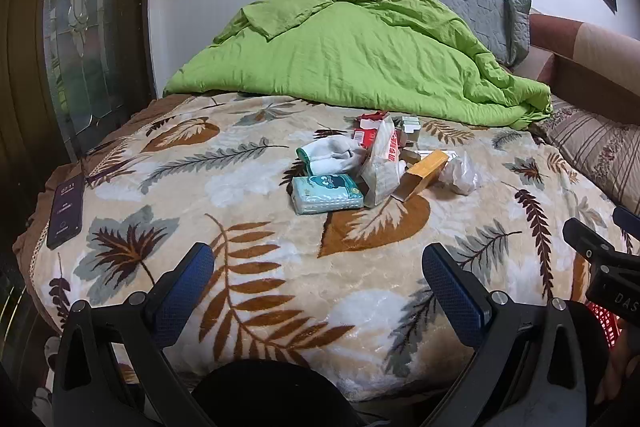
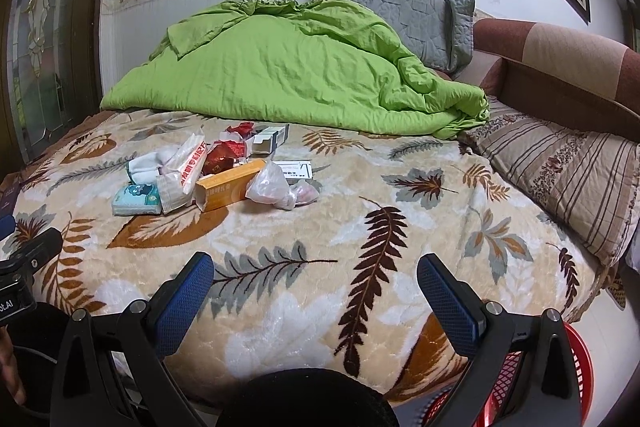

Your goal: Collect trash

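A pile of trash lies mid-bed on the leaf-print blanket: a teal tissue pack, white socks, a clear wrapper, an orange box, a crumpled plastic bag and red packets. The right wrist view shows the same pile: tissue pack, orange box, plastic bag, small white box. My left gripper is open and empty, short of the pile. My right gripper is open and empty, over the blanket right of the pile.
A phone lies at the bed's left edge. A green quilt and a grey pillow fill the far side. A striped pillow lies at right. A red basket stands below the bed's near right edge.
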Demonstrator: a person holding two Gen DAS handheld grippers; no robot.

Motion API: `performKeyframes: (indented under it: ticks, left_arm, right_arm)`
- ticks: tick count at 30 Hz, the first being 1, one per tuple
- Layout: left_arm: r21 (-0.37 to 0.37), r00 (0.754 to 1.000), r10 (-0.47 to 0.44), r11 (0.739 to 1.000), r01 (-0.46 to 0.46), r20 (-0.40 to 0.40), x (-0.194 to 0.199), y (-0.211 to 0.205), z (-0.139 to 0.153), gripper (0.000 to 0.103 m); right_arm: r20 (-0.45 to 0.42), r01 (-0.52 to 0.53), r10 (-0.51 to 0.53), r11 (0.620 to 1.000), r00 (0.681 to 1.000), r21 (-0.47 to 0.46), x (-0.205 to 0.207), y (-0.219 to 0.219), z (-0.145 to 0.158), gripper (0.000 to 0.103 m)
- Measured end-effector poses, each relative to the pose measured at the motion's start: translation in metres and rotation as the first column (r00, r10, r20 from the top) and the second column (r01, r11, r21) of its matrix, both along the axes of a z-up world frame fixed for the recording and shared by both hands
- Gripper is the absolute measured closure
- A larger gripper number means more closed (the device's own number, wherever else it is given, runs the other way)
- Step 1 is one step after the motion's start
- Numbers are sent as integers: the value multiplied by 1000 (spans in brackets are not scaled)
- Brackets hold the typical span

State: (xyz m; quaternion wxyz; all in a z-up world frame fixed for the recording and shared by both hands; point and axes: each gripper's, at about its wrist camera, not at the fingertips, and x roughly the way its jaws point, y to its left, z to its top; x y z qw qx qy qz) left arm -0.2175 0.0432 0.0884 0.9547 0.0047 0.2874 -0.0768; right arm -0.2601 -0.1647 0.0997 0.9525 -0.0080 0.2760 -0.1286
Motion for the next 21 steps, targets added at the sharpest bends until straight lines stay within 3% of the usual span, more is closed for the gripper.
performKeyframes:
  ticks: [21]
  left_arm:
    - [2,1000,-1,1000,1,-3,1,-2,0,0]
  right_arm:
    - [-6,1,-1,1000,1000,2,1,0,-1,0]
